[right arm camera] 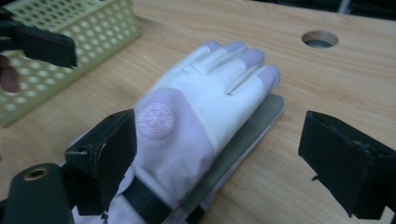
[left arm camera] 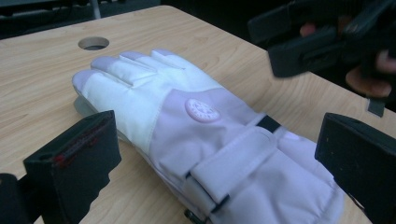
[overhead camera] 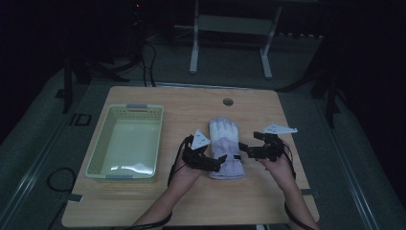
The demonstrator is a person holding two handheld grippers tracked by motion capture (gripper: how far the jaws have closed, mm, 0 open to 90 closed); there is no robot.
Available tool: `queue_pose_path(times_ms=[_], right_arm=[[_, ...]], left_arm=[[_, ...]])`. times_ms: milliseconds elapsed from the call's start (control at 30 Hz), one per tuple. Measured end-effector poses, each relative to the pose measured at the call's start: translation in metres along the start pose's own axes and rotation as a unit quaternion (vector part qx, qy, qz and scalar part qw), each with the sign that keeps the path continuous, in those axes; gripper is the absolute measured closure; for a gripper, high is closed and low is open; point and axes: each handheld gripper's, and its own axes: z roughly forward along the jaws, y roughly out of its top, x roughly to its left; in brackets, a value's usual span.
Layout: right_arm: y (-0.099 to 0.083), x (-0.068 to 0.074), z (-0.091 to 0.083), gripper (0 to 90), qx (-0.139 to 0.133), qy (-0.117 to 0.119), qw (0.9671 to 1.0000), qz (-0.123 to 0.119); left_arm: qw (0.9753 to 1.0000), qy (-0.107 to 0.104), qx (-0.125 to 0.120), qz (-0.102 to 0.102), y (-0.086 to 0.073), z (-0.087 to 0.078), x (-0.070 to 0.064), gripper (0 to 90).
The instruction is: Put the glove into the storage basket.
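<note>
So there's a pale lilac-and-white glove (overhead camera: 225, 148) lying flat on the wooden table (overhead camera: 143, 201), roughly mid-table and a bit toward the near edge, fingers pointing at the far edge where a round cable hole (overhead camera: 228, 101) sits. The left claw (overhead camera: 216, 163) is wide open at the cuff's left side, and the right claw (overhead camera: 242, 147) is wide open too — jaws on either side of the cuff, nothing gripped. A pale green perforated basket (overhead camera: 98, 146) sits toward the left edge, well apart from the glove. The glove has a round badge (left arm camera: 201, 110) on its back and a strap (left arm camera: 233, 163) across the wrist.
</note>
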Motion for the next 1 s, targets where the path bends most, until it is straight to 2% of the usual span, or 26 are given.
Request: queue_pose_path(times_ms=[33, 67, 100, 133, 167, 200, 267, 367, 433, 500, 533, 567, 600, 700, 733, 833, 967, 1000], right_arm=[[-0.001, -0.001, 0.004, 11.5, 0.003, 0.004, 1.0, 0.003], [-0.001, -0.001, 0.004, 11.5, 0.003, 0.004, 1.0, 0.003], [-0.002, -0.001, 0.007, 11.6, 0.007, 0.007, 0.9999, 0.005], [-0.005, -0.001, 0.014, 15.8, 0.018, -0.004, 0.9998, 0.004], [-0.006, -0.001, 0.017, 19.5, 0.022, -0.016, 0.9996, 0.008], [-0.007, -0.002, 0.019, 24.1, 0.024, -0.02, 0.9994, 0.01], [-0.008, -0.004, 0.021, 26.6, 0.024, -0.02, 0.9994, 0.015], [-0.013, -0.004, 0.028, 35.1, 0.039, -0.017, 0.9988, 0.025], [-0.017, -0.003, 0.032, 39.0, 0.053, -0.011, 0.9983, 0.023], [-0.019, -0.003, 0.034, 39.0, 0.057, -0.006, 0.9981, 0.024], [-0.022, -0.005, 0.038, 44.0, 0.079, 0.012, 0.9962, 0.035], [-0.024, -0.006, 0.04, 44.0, 0.087, 0.018, 0.9951, 0.044], [-0.025, -0.007, 0.042, 43.4, 0.094, 0.017, 0.9943, 0.047], [-0.026, -0.008, 0.045, 42.0, 0.107, 0.019, 0.9924, 0.058], [-0.028, -0.008, 0.049, 39.5, 0.123, 0.02, 0.9902, 0.063], [-0.03, -0.008, 0.053, 38.1, 0.132, 0.025, 0.9878, 0.078], [-0.032, -0.013, 0.058, 38.0, 0.144, 0.045, 0.9827, 0.108], [-0.033, -0.015, 0.059, 40.7, 0.143, 0.056, 0.9816, 0.113]], left_arm=[[0.9999, 0.008, -0.003, -0.005, 0.0, 0.001, 0.001, 9.3], [0.9999, 0.008, -0.003, -0.005, 0.0, 0.001, 0.001, 12.0], [0.9999, 0.008, -0.003, -0.005, 0.0, 0.001, 0.001, 12.0], [0.9995, 0.026, 0.001, -0.015, 0.0, 0.009, 0.007, 12.5], [0.9992, 0.034, 0.008, -0.02, 0.0, 0.012, 0.008, 14.5], [0.9991, 0.029, 0.009, -0.029, -0.001, 0.014, 0.011, 14.4], [0.9989, 0.033, 0.014, -0.031, -0.001, 0.016, 0.012, 14.7], [0.9964, 0.052, 0.044, -0.049, -0.007, 0.025, 0.018, 14.8], [0.9935, 0.066, 0.067, -0.065, -0.012, 0.03, 0.022, 14.9], [0.9935, 0.066, 0.067, -0.065, -0.012, 0.03, 0.022, 14.9], [0.9913, 0.05, 0.083, -0.088, -0.021, 0.036, 0.027, 15.3], [0.9913, 0.05, 0.083, -0.088, -0.021, 0.036, 0.027, 15.4], [0.9899, 0.051, 0.096, -0.09, -0.025, 0.041, 0.028, 15.4], [0.9896, 0.048, 0.099, -0.093, -0.027, 0.043, 0.028, 16.0], [0.9885, 0.041, 0.107, -0.099, -0.03, 0.049, 0.029, 16.1], [0.9879, 0.03, 0.113, -0.102, -0.032, 0.054, 0.031, 17.0], [0.9868, 0.008, 0.119, -0.11, -0.033, 0.057, 0.034, 24.3], [0.9867, 0.004, 0.12, -0.11, -0.033, 0.057, 0.034, 27.0]])
